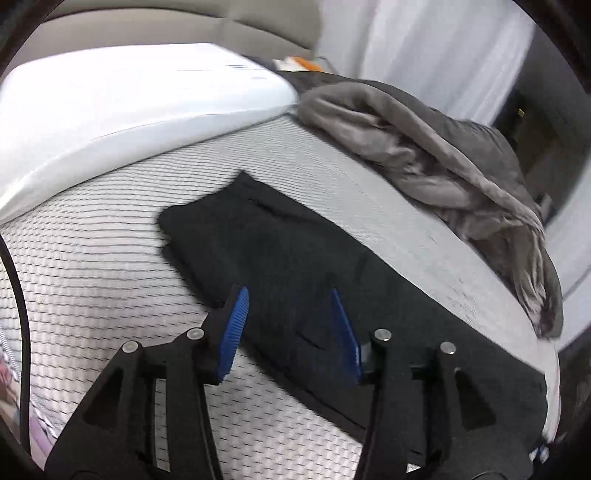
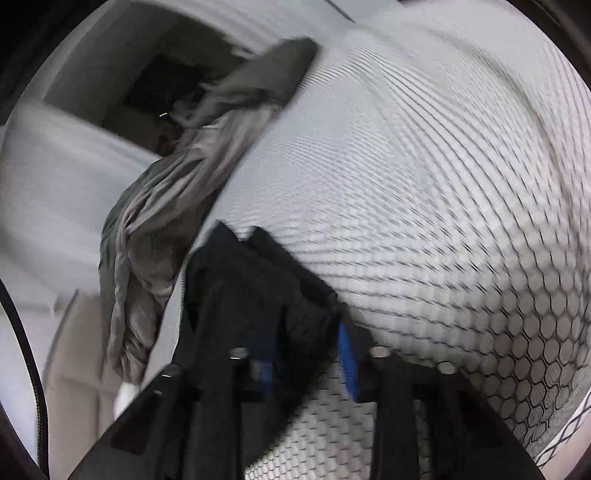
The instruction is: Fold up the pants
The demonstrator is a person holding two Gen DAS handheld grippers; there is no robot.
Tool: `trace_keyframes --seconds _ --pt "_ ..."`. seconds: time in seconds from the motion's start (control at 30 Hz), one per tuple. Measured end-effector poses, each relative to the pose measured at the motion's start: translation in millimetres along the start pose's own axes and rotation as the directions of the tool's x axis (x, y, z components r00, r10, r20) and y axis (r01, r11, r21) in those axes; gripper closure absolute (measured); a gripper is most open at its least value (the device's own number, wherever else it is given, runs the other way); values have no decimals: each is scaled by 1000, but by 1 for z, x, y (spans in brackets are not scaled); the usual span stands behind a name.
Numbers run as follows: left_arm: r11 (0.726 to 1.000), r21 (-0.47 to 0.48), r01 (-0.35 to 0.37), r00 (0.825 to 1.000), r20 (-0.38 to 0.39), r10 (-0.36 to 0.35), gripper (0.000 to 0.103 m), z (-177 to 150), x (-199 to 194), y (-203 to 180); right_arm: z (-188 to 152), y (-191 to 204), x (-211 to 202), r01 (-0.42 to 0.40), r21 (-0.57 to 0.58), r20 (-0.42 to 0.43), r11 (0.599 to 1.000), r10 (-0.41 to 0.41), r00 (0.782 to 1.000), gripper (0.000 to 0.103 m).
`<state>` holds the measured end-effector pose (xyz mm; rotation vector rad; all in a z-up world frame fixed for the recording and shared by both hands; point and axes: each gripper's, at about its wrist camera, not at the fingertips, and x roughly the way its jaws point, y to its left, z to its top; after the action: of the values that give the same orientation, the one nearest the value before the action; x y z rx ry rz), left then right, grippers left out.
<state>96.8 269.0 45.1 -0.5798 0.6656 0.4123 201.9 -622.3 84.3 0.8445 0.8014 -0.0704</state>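
Note:
Black pants (image 1: 277, 240) lie folded in a long strip across the honeycomb-patterned mattress (image 1: 92, 266). My left gripper (image 1: 289, 291) hovers just above the near part of the strip. Its blue pads (image 1: 236, 325) stand apart and nothing is pressed between them. In the right wrist view, one end of the pants (image 2: 251, 280) is bunched up and lifted off the mattress (image 2: 443, 184). My right gripper (image 2: 306, 321) is shut on that black cloth. The fabric covers most of its left pad; the right blue pad (image 2: 347, 354) shows beside it.
A crumpled grey blanket (image 1: 424, 147) lies along the far side of the bed and hangs over the edge (image 2: 166, 206). A white pillow (image 1: 129, 103) sits at the head, with a beige headboard (image 1: 184, 29) behind. A black cable (image 1: 14, 277) runs along the left.

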Motion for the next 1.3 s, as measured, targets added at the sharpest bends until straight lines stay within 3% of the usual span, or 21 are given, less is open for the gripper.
trace_keyframes --seconds 0.1,0.17,0.2,0.27,0.33,0.4,0.47,0.57,0.6,0.63,0.73,0.93,1.03,1.1,1.17,1.3 --pt "998 52 39 999 -26 -38 55 -8 5 -27 -2 8 -4 73 -56 6 996 -72 997 86" --pt "993 101 65 997 -47 -60 50 -14 9 -47 -4 -6 15 238 -62 -57 969 -242 969 79" --pt "990 121 74 996 -56 -68 47 -17 11 -57 -4 -13 20 245 -35 -76 969 -247 966 73" --pt "981 169 91 993 -84 -78 35 -27 15 -78 2 -15 11 187 10 -57 982 -187 981 68" --pt "970 212 121 989 -111 -99 35 -38 17 -96 5 -8 -3 164 -1 7 987 -164 987 53" --pt "948 267 174 979 -149 -137 34 -50 20 -121 8 -1 -10 144 -17 61 989 -143 988 44" --pt "922 309 233 964 -199 -177 22 -65 24 -144 8 3 -11 87 -20 61 996 -86 994 41" --pt "880 354 316 935 -272 -227 15 -86 29 -175 10 19 -5 56 -58 71 997 -52 996 35" --pt "869 371 328 931 -284 -231 11 -92 30 -183 13 26 -2 48 -73 76 996 -42 996 32" --pt "860 386 334 929 -288 -232 0 -99 28 -189 17 36 5 31 -94 75 995 -24 997 30" --pt "841 420 341 928 -293 -229 1 -111 30 -205 25 47 13 11 -151 36 988 -5 999 15" --pt "841 421 339 923 -322 -211 1 -116 45 -213 61 72 74 8 -305 -88 952 -37 995 15" --pt "841 427 332 922 -336 -193 1 -111 55 -207 76 74 105 -22 -330 -127 944 -21 992 15" --pt "837 435 331 921 -344 -185 1 -111 61 -209 85 74 119 -91 -321 -183 943 33 983 15" --pt "835 444 327 922 -345 -178 1 -111 66 -211 86 78 129 -171 -318 -266 932 86 960 19" --pt "838 438 325 921 -349 -174 1 -109 75 -214 83 96 123 -259 -420 -319 870 125 939 22"
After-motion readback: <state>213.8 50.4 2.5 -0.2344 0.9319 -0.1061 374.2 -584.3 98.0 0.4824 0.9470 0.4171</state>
